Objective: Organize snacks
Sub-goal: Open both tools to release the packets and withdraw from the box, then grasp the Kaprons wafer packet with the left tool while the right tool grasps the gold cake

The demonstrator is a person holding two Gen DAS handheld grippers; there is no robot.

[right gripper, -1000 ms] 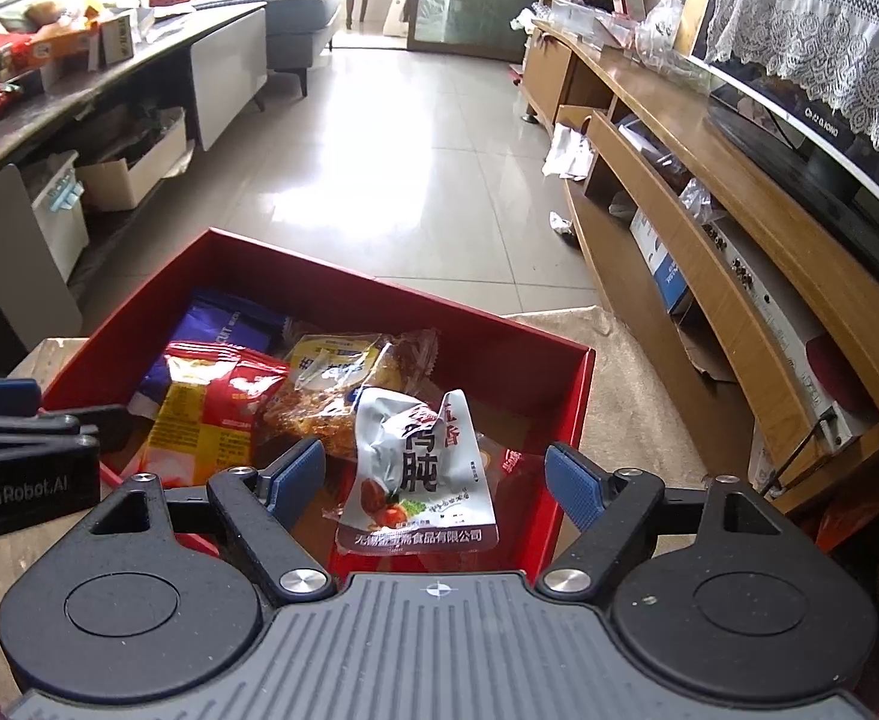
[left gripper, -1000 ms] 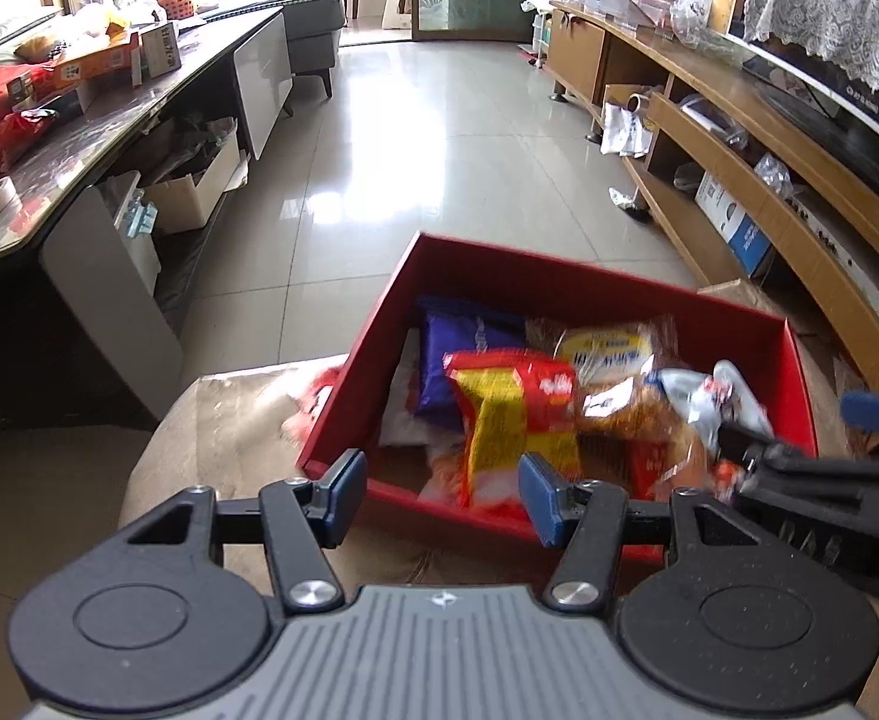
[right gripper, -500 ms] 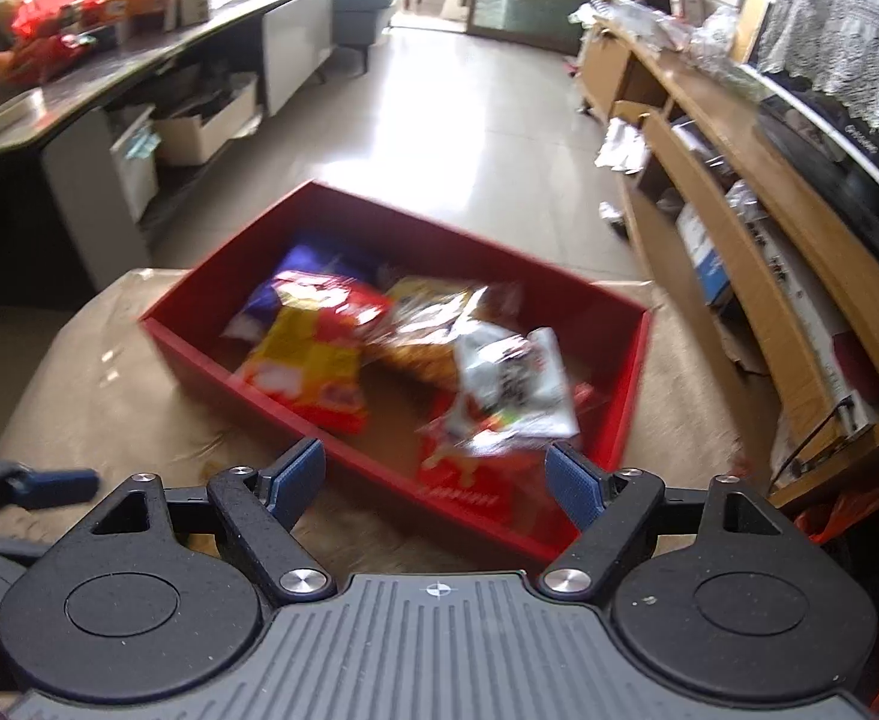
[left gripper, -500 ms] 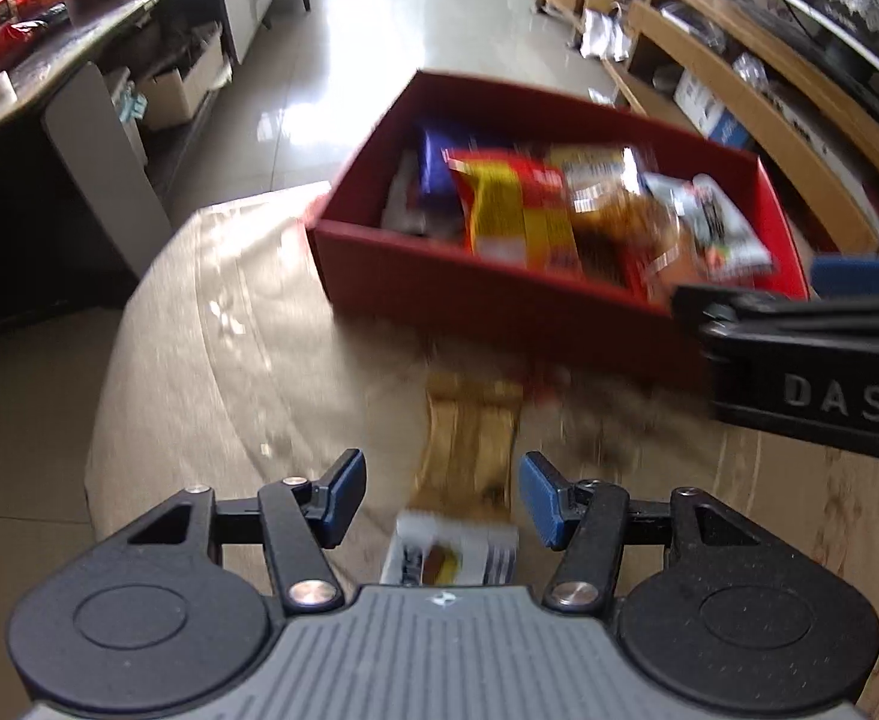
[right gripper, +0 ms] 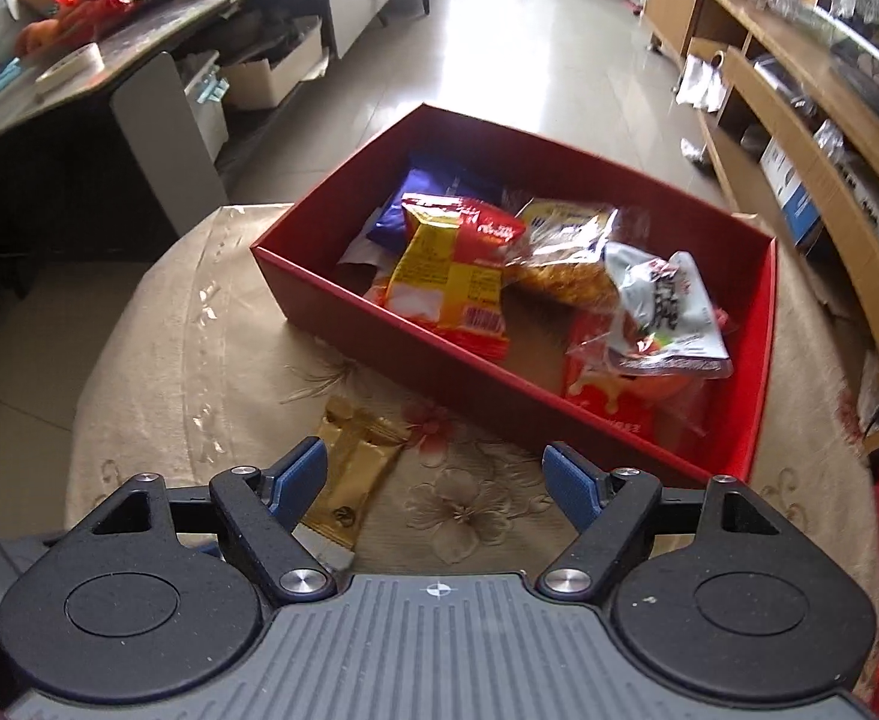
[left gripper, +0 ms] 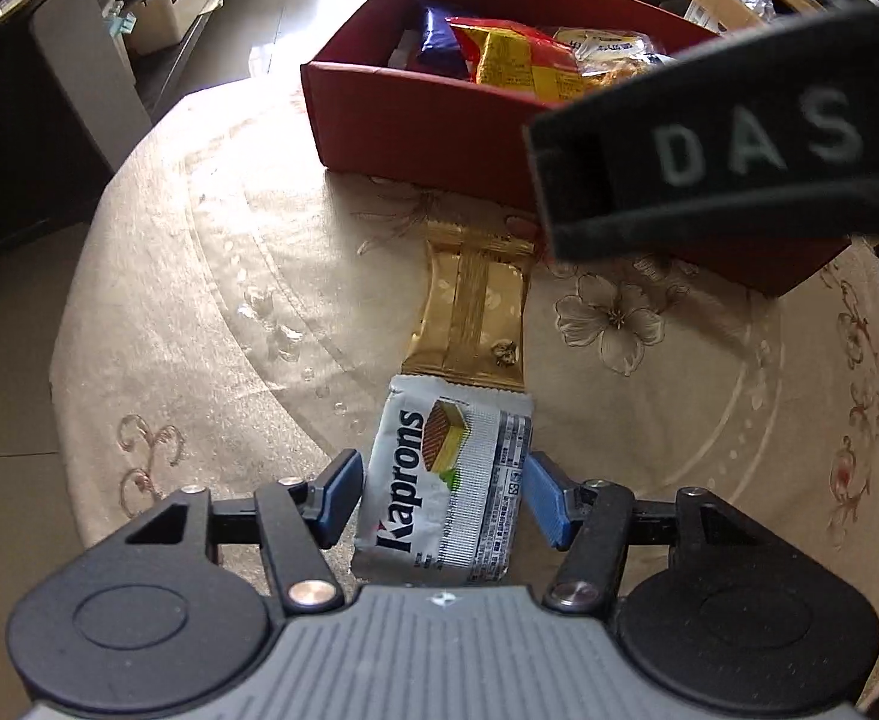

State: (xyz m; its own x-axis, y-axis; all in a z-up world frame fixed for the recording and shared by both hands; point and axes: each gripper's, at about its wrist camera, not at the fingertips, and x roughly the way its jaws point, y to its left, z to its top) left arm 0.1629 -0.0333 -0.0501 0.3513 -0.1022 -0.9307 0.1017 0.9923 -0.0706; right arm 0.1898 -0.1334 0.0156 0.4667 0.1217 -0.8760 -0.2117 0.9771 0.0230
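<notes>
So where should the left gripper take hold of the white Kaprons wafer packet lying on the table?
Across its two long edges, near the middle, coming straight down from above. The white Kaprons wafer packet lies flat on the floral tablecloth, lengthwise between the opening jaws of the left gripper; its far end meets the gold foil packet, so avoid the ends.

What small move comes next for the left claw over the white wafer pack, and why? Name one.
Probably ease the left claw a little lower, then close on the white wafer pack. The pack lies on the tablecloth between the blue pads, which do not seem to press it, and the jaws are opening. The red box behind already holds other snacks.
</notes>
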